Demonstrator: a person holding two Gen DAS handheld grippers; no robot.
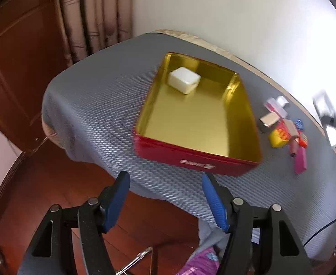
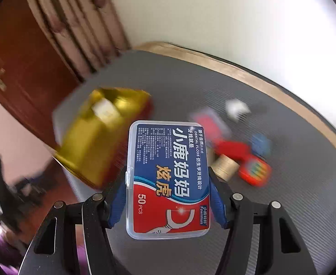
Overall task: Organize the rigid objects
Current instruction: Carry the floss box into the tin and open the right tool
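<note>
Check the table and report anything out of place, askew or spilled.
Nothing is spilled or damaged. The red tin holds only a white box. Small boxes and blocks lie in a loose jumble on the mat beside it, unsorted. The right tongs hold a dental floss box in the air.

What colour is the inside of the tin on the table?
Gold inside, red outside; the tin shows best in the left wrist view.
</note>
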